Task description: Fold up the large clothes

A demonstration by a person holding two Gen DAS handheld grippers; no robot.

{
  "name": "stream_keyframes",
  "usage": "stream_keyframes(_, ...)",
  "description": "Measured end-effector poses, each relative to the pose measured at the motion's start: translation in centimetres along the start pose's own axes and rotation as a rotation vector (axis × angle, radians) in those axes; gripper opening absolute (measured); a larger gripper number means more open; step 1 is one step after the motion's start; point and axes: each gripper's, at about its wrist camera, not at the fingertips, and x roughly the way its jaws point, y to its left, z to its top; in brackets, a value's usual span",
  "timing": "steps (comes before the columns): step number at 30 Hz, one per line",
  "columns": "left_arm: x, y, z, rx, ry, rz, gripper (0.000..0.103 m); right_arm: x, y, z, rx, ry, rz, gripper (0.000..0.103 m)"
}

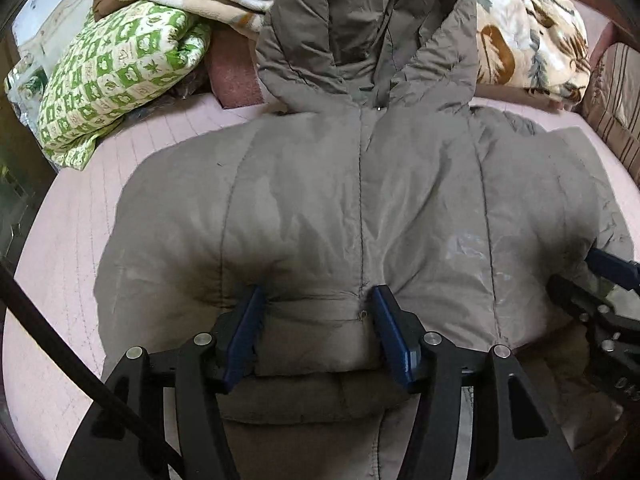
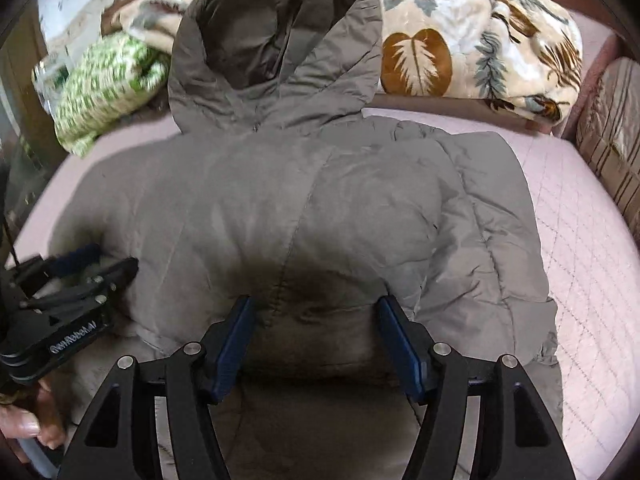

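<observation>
A puffy grey-brown jacket (image 1: 360, 208) lies spread across the pink quilted bedcover (image 1: 72, 240), its hood (image 1: 360, 32) pointing away toward the heaped bedding at the far side. The shell is a smooth, faintly shiny woven fabric, padded into fat vertical panels divided by stitched seams, with a zip line running down the middle from the hood's throat. The near hem has been doubled over onto the body, making a thick, rounded roll.

The left gripper (image 1: 318, 300) sits over that rolled edge beside the centre zip. Its blue ribbed pads (image 1: 244, 336) stand wide apart, with the padded fold bulging between them but not pinched. The right gripper (image 2: 316, 308) is just along the same roll, toward the jacket's right side; its jaws are spread equally wide, pads (image 2: 400, 344) pressing lightly into the soft bulge without clamping it. Both tools are matte black plastic with round silver rivets.

Beyond the hood, a fleecy cream blanket (image 2: 460, 40) printed with brown and teal leaves is crumpled in soft folds. Left of the hood lies a plump quilt (image 1: 116, 68) in a green-and-white checked leaf print. Right of the jacket, at the bed's edge, a striped beige cushion (image 2: 612, 128) stands against a reddish frame.
</observation>
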Motion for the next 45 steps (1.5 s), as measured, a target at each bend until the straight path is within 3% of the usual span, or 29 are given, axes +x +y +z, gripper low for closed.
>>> stream_keyframes(3,-2.9,1.1,-0.8,-0.018,-0.054,-0.041,0.056,-1.2,0.2,0.2,0.007,-0.023,0.007,0.069)
stream_keyframes(6,-5.4,3.0,-2.6,-0.022,-0.084,-0.021,0.056,-3.9,0.4,0.2,0.011,-0.066,0.069,0.069)
stream_keyframes(9,-7.2,5.7,-4.9,-0.079,-0.071,-0.005,0.056,-5.8,1.5,-0.3,-0.03,-0.082,0.089,0.069)
stream_keyframes(12,-9.0,7.8,-7.7,-0.13,-0.059,-0.003,0.056,-6.8,2.7,-1.6,-0.037,-0.06,0.168,0.069)
stream_keyframes(20,-11.5,6.3,-15.3,-0.095,-0.014,0.014,0.056,-10.2,5.0,-6.7,-0.075,-0.053,0.187,0.069)
stream_keyframes(24,-11.4,5.5,-17.5,-0.078,0.009,0.008,0.056,-11.5,4.8,-9.4,-0.072,-0.034,0.182,0.069)
stream_keyframes(27,-11.3,5.0,-18.3,-0.058,-0.013,0.038,0.06,-11.9,4.6,-11.5,-0.074,-0.014,0.157,0.069)
stream_keyframes(33,-11.4,5.7,-18.6,-0.088,-0.027,0.022,0.064,-10.1,4.7,-14.9,-0.103,0.07,0.08,0.069)
stream_keyframes(36,-12.1,6.0,-18.8,-0.102,-0.039,0.016,0.064,-10.6,5.1,-15.3,-0.126,0.044,0.051,0.069)
stream_keyframes(40,-13.3,6.1,-18.9,-0.091,-0.066,0.018,0.064,-12.6,4.6,-16.0,-0.062,-0.006,0.113,0.069)
stream_keyframes(45,-15.2,6.3,-18.7,-0.089,-0.123,0.023,0.064,-13.7,4.7,-17.3,-0.037,-0.025,0.121,0.069)
